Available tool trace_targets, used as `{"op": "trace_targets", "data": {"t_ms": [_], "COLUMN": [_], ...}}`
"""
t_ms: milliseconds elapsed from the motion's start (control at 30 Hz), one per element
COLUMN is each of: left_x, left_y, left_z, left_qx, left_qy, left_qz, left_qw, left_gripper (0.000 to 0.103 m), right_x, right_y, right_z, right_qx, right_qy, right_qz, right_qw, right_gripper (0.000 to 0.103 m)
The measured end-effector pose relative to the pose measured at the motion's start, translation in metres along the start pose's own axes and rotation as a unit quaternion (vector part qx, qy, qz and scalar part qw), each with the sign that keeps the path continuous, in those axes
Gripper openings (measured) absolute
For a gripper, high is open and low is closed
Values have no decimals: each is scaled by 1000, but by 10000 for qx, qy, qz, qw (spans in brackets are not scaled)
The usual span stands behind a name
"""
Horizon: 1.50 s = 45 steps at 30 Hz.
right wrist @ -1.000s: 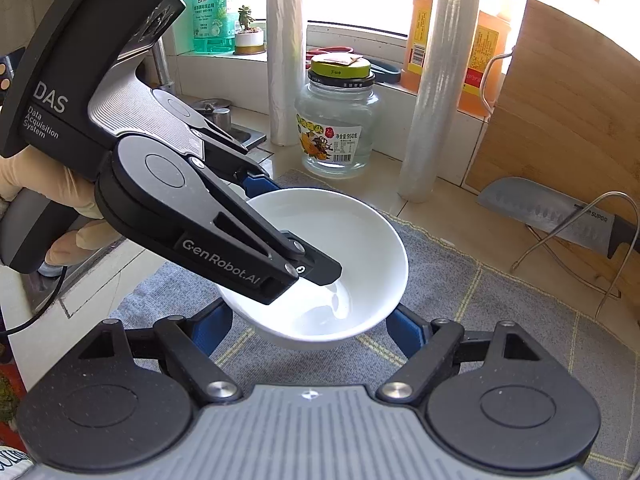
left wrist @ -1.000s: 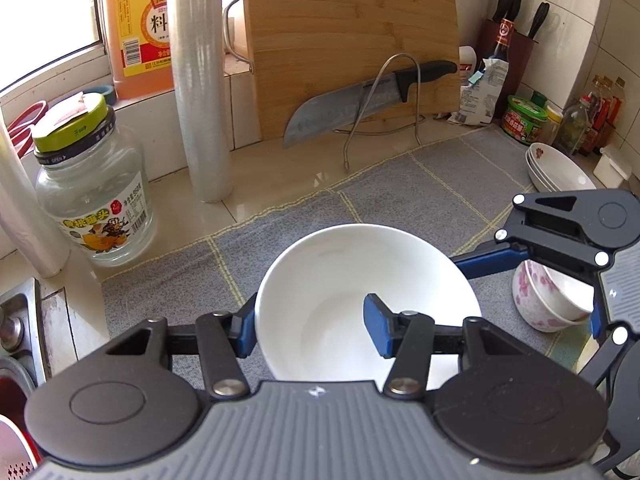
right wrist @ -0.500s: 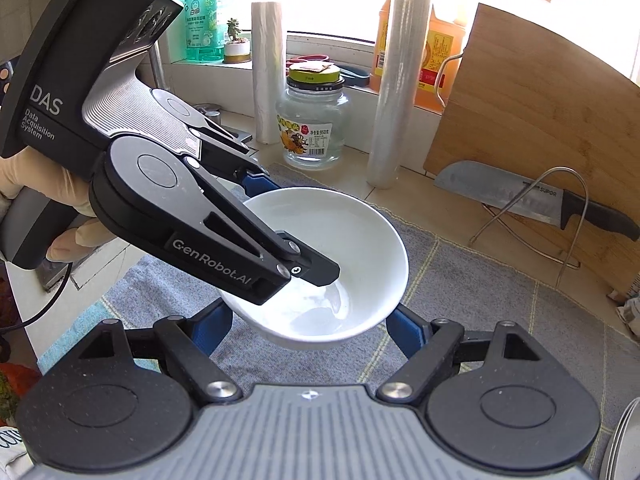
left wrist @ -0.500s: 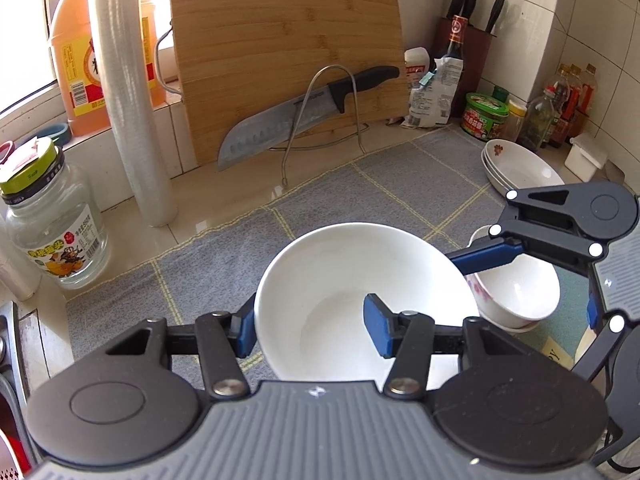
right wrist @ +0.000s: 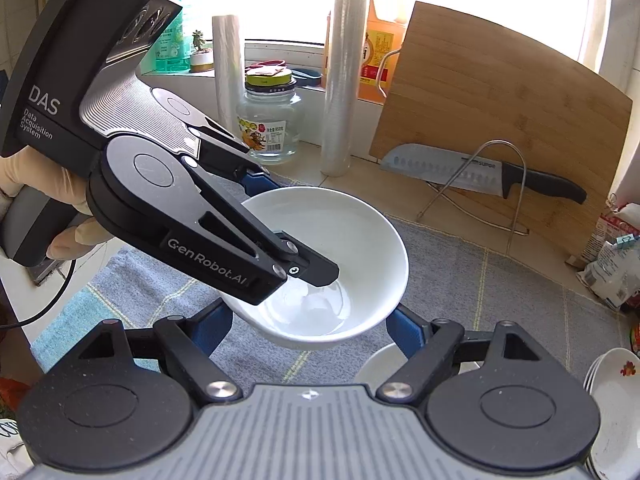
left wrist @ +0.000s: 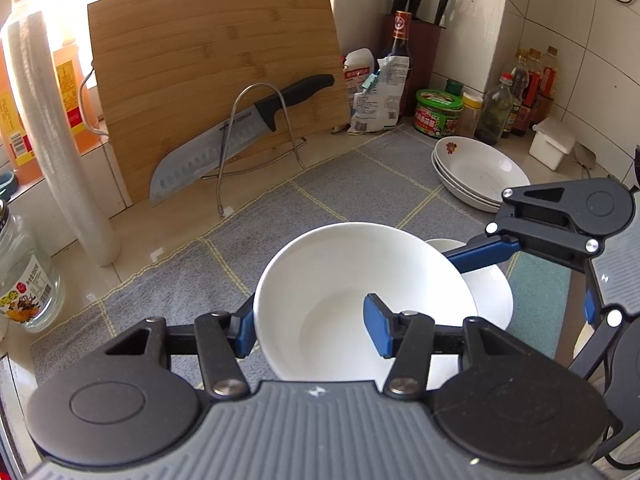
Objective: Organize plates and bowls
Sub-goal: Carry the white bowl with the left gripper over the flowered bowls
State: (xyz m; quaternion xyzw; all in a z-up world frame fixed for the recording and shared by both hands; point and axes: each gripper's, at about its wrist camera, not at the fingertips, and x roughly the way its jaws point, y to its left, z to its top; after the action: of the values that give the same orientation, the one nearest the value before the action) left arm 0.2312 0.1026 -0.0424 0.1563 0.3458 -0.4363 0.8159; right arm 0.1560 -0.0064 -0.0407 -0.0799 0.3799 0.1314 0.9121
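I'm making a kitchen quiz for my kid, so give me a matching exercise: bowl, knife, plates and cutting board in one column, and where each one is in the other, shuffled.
1. bowl
2. knife
3. plates
4. cutting board

A. stacked by the bottles
B. pinched at the rim by the left gripper
C. standing upright at the back
D. propped in the wire rack

Pairs: 1-B, 2-D, 3-A, 4-C

The bowl [left wrist: 352,280] between the tongs' blue pads [left wrist: 376,330] is plain white — so is the one beneath. Under them, a grey mat [left wrist: 280,208] with yellow grid lines. Beyond, right: white plates [left wrist: 476,172] — a small red-brown flower motif.
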Motion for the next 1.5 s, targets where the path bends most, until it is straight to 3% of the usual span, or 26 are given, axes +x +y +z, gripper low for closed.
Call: {"op": "trace_targets", "data": {"t_ms": [767,1500], "left_x": [37,65], "left_y": [-67,-80], "left_z": [37,33], "left_qx": [634,696], "left_qy": [43,334], "left_qz": [-608,-782], "left_qw": [9961,9939], "left_gripper": [52,53], "right_x": [-42,-29], "right_y": [-44,-60], "right_z": [-41,-58], "right_qx": [561,839], "right_qy": [14,304], "right_qz": [-640,-558], "right_qw": [9964,9944], "right_gripper": [87,87]}}
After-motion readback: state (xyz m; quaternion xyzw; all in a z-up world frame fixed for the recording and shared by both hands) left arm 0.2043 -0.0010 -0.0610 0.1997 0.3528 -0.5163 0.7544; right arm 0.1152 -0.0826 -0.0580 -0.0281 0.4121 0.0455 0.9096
